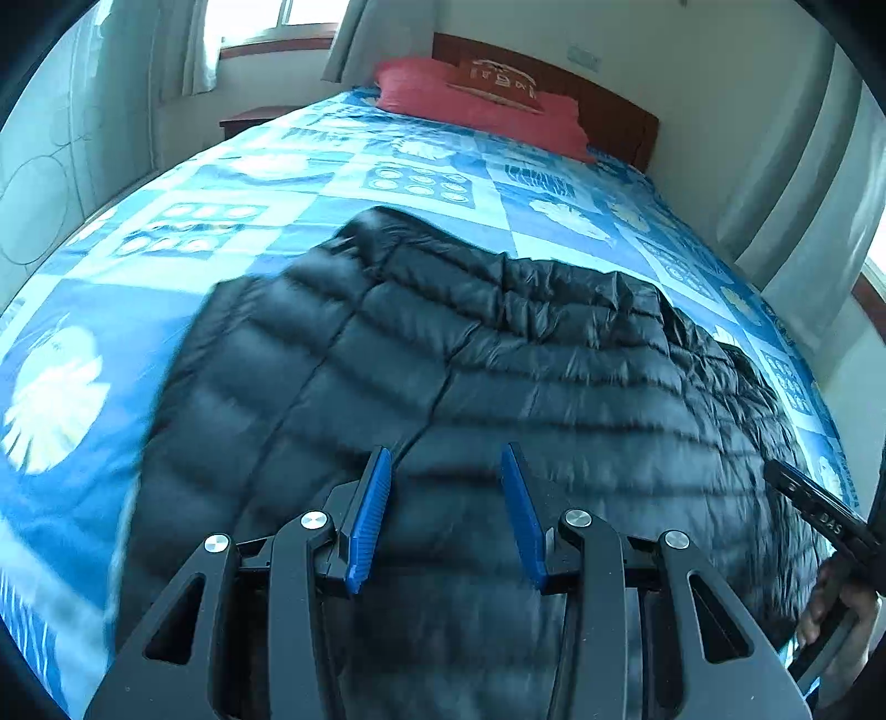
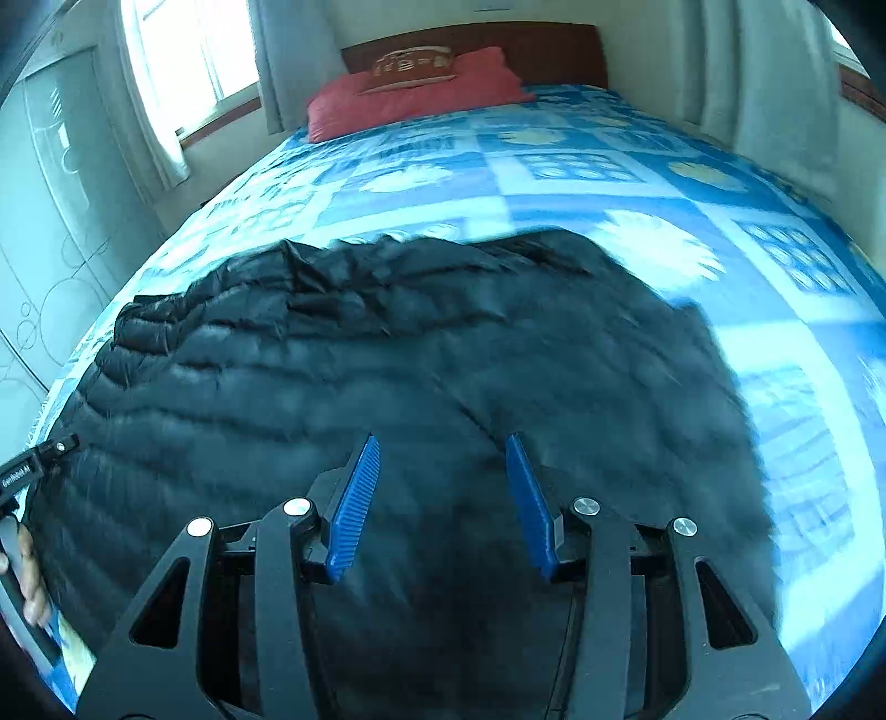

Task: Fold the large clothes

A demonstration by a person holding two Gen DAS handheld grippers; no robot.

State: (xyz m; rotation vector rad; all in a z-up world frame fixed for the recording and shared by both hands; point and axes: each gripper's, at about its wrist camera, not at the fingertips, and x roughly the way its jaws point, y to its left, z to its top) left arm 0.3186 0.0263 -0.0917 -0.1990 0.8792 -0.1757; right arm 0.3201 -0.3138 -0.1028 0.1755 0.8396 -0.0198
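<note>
Left wrist view is showing a bed (image 1: pixel 310 183) taking up most of the room, its blue patchwork cover running back to a wooden headboard (image 1: pixel 609 105). A black quilted down jacket (image 1: pixel 498 354) is lying spread across the near part of the cover, well apart from the red pillow (image 1: pixel 476 105) that is resting against the headboard. The jacket's far edge is lying rumpled; the nearer panels are lying flatter, though parts are blurring. Curtains (image 1: pixel 354 33) are hanging at the windows on both sides of the headboard.

The left gripper (image 1: pixel 446 465) is hanging over the jacket's near portion with its blue pads (image 1: pixel 368 520) standing apart and nothing caught between them. At the right edge of this view a hand (image 1: pixel 836 615) is holding the other tool's handle.

Right wrist view is giving the same bed (image 2: pixel 554 166) and jacket (image 2: pixel 387 360) from the other side. The right gripper (image 2: pixel 443 454) is likewise hanging above the dark fabric, jaws parted and holding nothing. A hand (image 2: pixel 27 581) is showing at the left edge, beside the jacket.
</note>
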